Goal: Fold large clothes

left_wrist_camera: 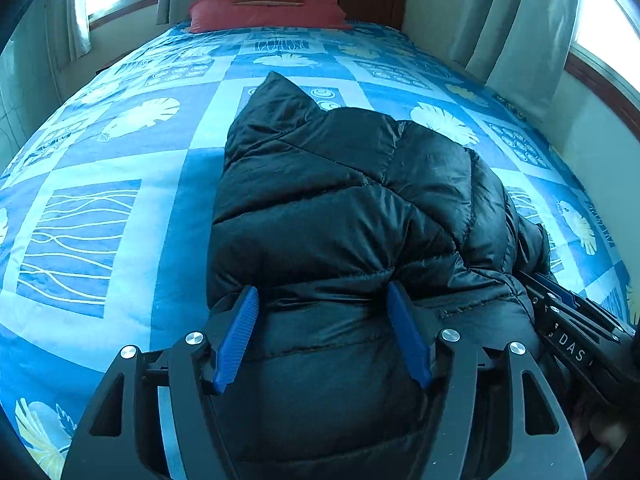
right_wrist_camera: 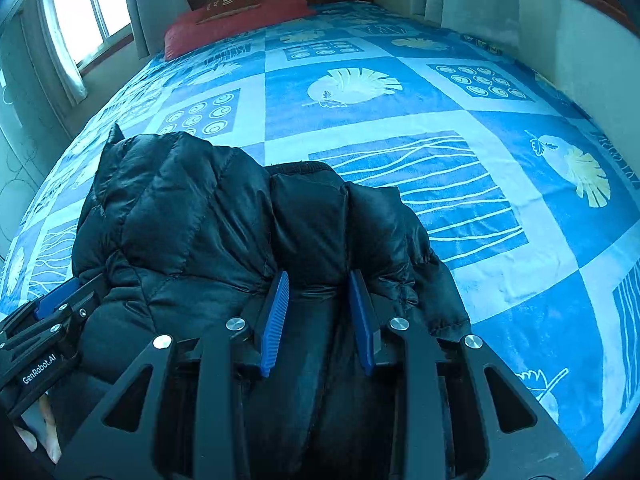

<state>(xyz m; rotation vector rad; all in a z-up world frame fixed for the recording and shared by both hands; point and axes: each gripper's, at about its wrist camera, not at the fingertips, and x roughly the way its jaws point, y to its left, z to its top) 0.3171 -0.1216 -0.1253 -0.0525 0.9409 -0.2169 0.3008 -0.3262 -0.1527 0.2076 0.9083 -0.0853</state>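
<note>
- The black quilted puffer jacket [left_wrist_camera: 344,208] lies in a bulky mound on the bed with the blue patchwork leaf-print cover [left_wrist_camera: 120,152], directly ahead of and under both of my tools.
- My left hand-held gripper [left_wrist_camera: 322,320] has its blue ribbed pads spread wide, straddling a swell of padded cloth at the near edge of the jacket; I cannot tell whether the pads press it or merely flank it.
- My right hand-held gripper [right_wrist_camera: 320,312] stands narrower, with a dark fold of the jacket between its pads; whether it truly pinches that fold I cannot tell.
- The two tools sit close side by side, each showing at the edge of the other's view.
- I judge the jacket light for its size, soft and springy: the filling will puff back after pressing.
- Its shell is glossy, so I expect it to slide between the pads unless I take a thick bite.
- I would grip at stitched seams or the hem, where layers bunch, rather than on a smooth puffed panel.
- Beyond the jacket, far ahead, a red pillow [left_wrist_camera: 268,10] rests by the headboard.
</note>
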